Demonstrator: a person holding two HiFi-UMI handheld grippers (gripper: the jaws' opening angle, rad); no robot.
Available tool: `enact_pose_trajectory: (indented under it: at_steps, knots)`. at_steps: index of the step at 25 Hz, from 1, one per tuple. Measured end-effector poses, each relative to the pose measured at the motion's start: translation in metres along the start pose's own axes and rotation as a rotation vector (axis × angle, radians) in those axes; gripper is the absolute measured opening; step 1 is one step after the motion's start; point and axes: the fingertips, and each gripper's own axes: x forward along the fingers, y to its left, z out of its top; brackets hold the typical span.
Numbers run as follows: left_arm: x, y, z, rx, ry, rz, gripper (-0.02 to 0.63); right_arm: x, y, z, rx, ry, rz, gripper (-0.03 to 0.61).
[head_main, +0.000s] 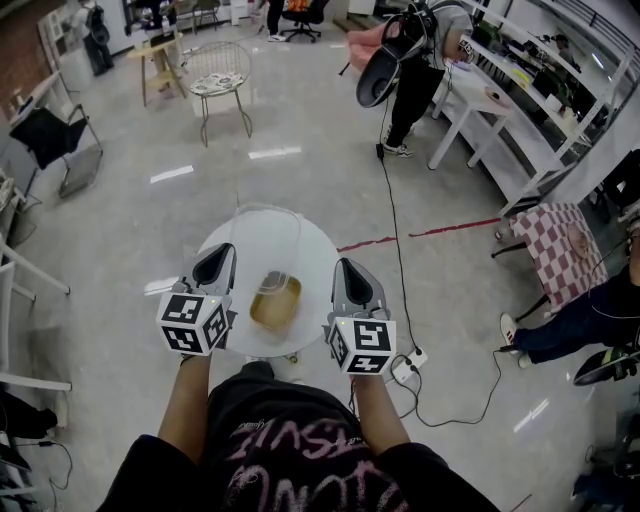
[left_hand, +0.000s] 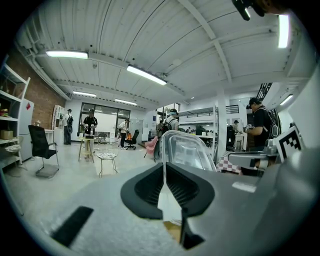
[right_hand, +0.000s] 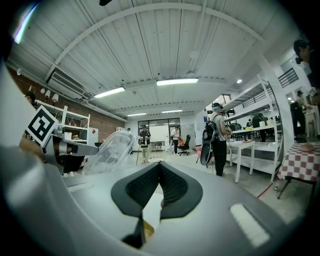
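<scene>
Left tool (head_main: 226, 250) pinched shut on edge of clear lid (head_main: 268, 235); right tool (head_main: 343, 264) closed, empty, just beside open container (head_main: 276, 302) on round table (head_main: 315, 250).

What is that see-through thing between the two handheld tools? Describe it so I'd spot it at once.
Start at the round white table in the middle of the grey floor. On it, between the left gripper and the right gripper, sits a clear plastic box. Its lid stands open and it holds something yellow-brown, unlike anything else nearby.
</scene>
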Motion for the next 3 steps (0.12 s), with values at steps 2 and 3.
enact_pose_trajectory:
  at_steps: [2,3]
  knots:
    - [0.002,0.0,0.0011,0.001,-0.002,0.0,0.015,0.0011,-0.0015,0.0004,0.001,-0.001,-0.001,0.005]
    - [0.003,0.0,0.0017,0.001,-0.003,0.0,0.015,0.0018,-0.0021,0.0006,0.002,-0.001,-0.001,0.005]
